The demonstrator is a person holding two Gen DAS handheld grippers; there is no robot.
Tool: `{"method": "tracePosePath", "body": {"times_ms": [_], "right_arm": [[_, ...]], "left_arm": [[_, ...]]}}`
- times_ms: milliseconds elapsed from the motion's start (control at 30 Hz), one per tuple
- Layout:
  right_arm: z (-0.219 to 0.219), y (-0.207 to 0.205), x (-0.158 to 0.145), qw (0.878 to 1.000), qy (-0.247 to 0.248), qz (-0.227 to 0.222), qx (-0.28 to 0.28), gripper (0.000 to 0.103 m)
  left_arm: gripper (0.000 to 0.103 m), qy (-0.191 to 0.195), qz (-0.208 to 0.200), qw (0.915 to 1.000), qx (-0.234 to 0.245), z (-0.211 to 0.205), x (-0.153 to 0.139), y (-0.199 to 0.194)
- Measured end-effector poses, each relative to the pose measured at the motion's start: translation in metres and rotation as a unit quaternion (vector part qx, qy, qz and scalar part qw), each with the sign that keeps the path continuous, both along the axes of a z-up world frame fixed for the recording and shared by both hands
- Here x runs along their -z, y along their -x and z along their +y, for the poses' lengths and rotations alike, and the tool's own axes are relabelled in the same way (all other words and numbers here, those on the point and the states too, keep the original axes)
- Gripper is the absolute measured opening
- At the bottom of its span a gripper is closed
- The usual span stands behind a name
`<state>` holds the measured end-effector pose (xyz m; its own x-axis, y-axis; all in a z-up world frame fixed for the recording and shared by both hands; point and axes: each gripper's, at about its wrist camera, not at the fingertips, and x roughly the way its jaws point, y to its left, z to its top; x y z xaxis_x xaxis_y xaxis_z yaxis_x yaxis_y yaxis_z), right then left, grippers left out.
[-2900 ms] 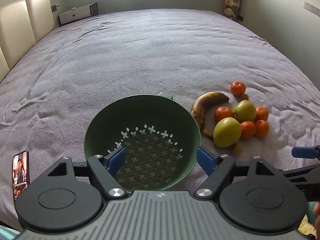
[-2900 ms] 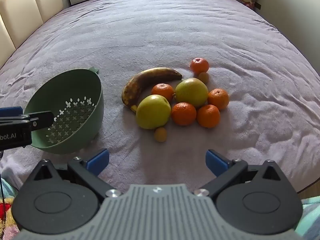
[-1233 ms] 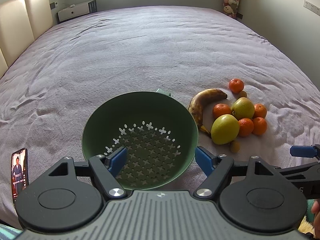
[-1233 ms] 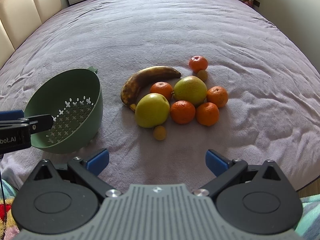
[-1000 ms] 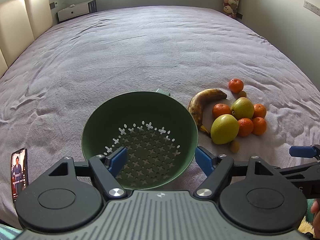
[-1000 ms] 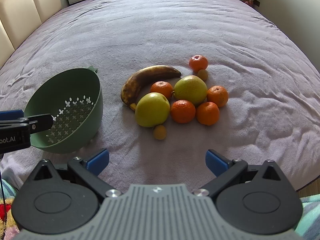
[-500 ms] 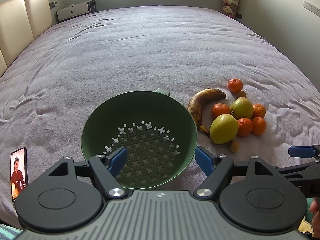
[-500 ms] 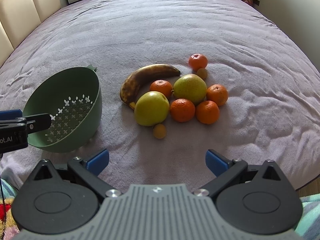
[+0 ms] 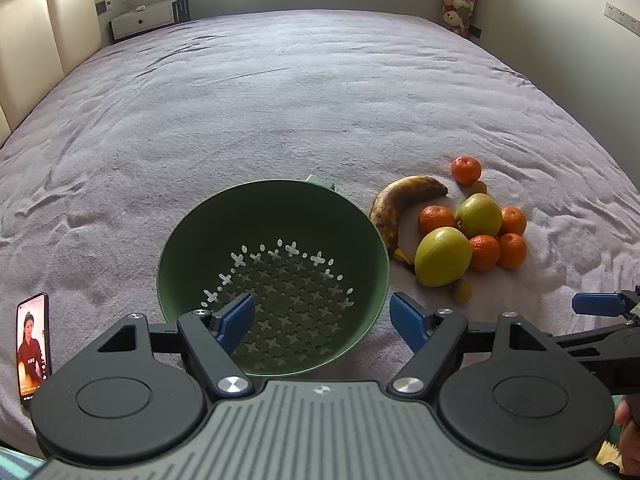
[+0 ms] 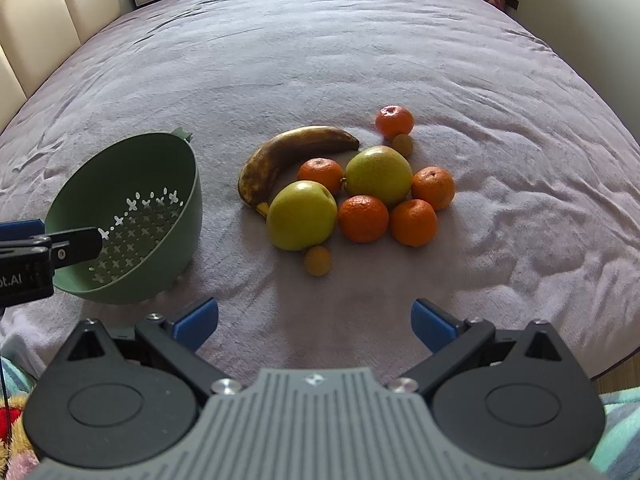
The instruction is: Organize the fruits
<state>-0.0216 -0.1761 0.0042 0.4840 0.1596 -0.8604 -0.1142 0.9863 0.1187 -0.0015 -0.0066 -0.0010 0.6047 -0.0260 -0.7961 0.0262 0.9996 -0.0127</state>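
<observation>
A big bed (image 10: 360, 40) with a soft purple cover holds a green bowl with holes (image 10: 132, 216), a brown banana (image 10: 288, 152), two yellow-green apples (image 10: 302, 216), some little oranges (image 10: 362, 218) and a phone (image 9: 33, 350).

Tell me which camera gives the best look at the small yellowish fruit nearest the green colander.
The right wrist view: the small yellowish fruit sits whole near the picture's middle, just in front of the nearer apple. The left wrist view shows it too, but smaller, off to the right.
</observation>
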Motion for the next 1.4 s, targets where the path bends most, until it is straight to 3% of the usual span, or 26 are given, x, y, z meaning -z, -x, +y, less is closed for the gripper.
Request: {"method": "tracePosePath", "body": {"times_ms": [433,533,767,867,1200,1333,1400], "right_arm": [[-0.015,-0.004,0.002,1.0,-0.007,-0.004,0.03,0.099],[-0.026,-0.007,0.005,0.999,-0.011,-0.009,0.053,0.099],[-0.041,-0.011,0.011,0.996,-0.035,-0.029,0.072,0.083],[-0.045,-0.012,0.012,0.995,-0.041,-0.044,0.081,0.083],[-0.062,-0.025,0.018,0.988,-0.073,-0.065,0.123,0.082],[-0.072,-0.033,0.025,0.985,-0.079,-0.055,0.143,0.066],[-0.077,-0.037,0.03,0.982,-0.087,-0.047,0.159,0.062]], "left_arm": [[0.086,0.026,-0.011,0.9994,0.02,0.001,-0.003,0.002],[0.081,0.033,-0.019,0.9987,0.035,-0.004,-0.003,0.002],[0.062,0.061,-0.029,0.9938,0.089,-0.021,0.003,0.0],[0.06,0.073,-0.043,0.9896,0.117,-0.031,0.005,-0.002],[0.061,0.05,-0.081,0.9796,0.177,-0.07,0.025,-0.015],[0.061,0.033,-0.079,0.98,0.18,-0.085,0.039,-0.023],[0.061,0.027,-0.076,0.9811,0.176,-0.089,0.046,-0.029]]}}
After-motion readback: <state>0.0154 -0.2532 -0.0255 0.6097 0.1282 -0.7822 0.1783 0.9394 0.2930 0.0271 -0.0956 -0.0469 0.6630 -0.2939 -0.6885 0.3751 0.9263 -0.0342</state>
